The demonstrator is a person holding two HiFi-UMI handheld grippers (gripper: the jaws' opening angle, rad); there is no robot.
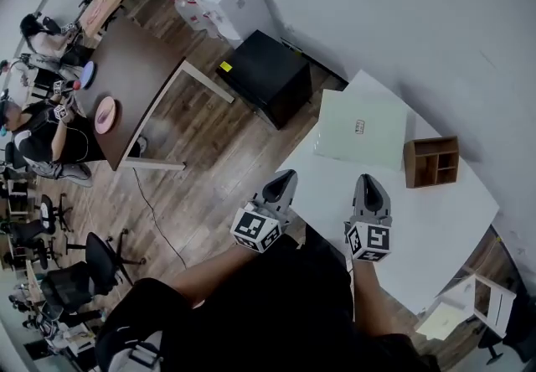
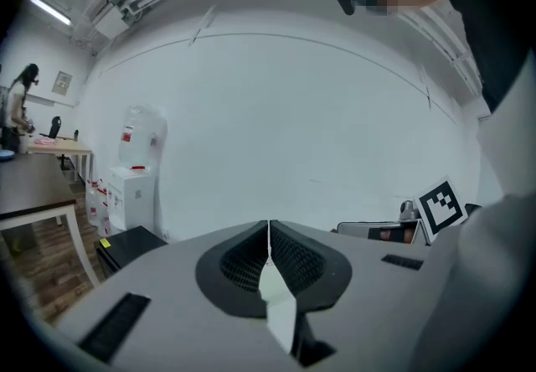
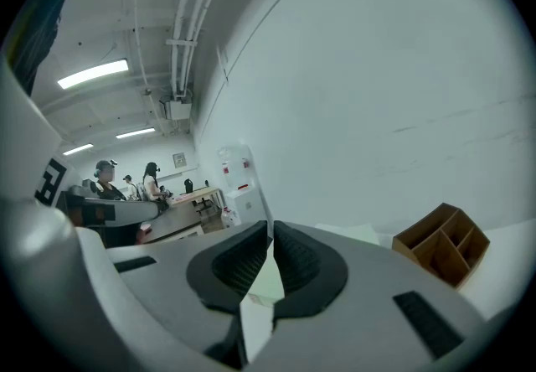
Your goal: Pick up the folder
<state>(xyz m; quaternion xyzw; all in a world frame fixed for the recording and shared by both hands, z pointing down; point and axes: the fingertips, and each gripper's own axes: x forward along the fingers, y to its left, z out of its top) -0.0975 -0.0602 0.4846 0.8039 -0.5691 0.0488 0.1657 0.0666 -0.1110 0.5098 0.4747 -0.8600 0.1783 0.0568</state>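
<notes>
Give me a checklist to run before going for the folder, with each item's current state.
1. Folder in view, lying flat on the table: ok.
2. Left gripper open for the grab: not ok, shut and empty.
3. Right gripper open for the grab: not ok, shut and empty.
4. Way from both grippers to the folder free: ok.
5. Wooden organizer apart from the folder's edge: cannot tell.
6. Folder edge raised enough to pinch: cannot tell.
</notes>
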